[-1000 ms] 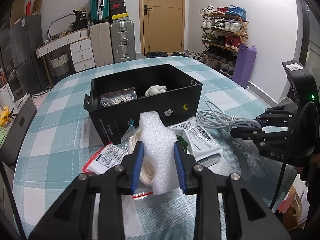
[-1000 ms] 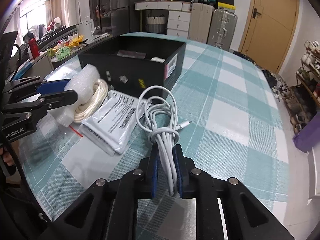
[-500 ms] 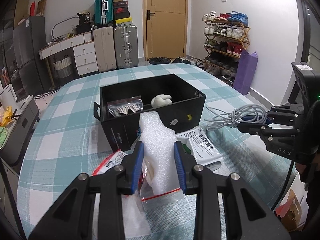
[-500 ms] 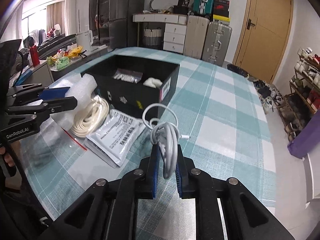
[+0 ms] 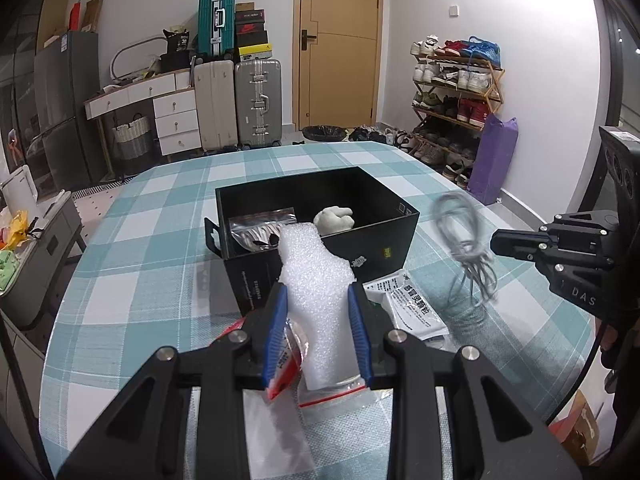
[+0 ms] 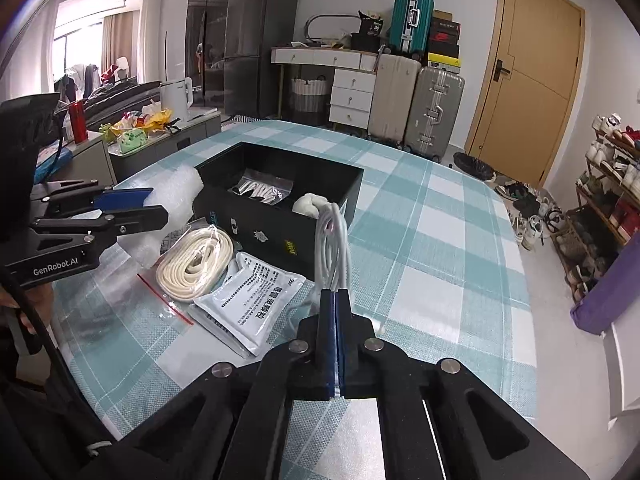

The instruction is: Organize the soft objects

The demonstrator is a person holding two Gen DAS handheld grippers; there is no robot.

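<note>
The white foam piece (image 5: pixel 316 280) is sitting clamped between the left gripper's (image 5: pixel 317 332) blue pads, held above the checked table (image 5: pixel 132 272) just before the black box (image 5: pixel 384 232). The right gripper (image 6: pixel 335 336) is pinching the hanging white cable bundle (image 6: pixel 332 248) beside that box.

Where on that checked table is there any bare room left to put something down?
Bare cloth lies right of the black box, toward the door, and behind the box. Left of it is free too. The near side is crowded: rope coil, printed pouch, and both hand-held grippers' loads.
</note>
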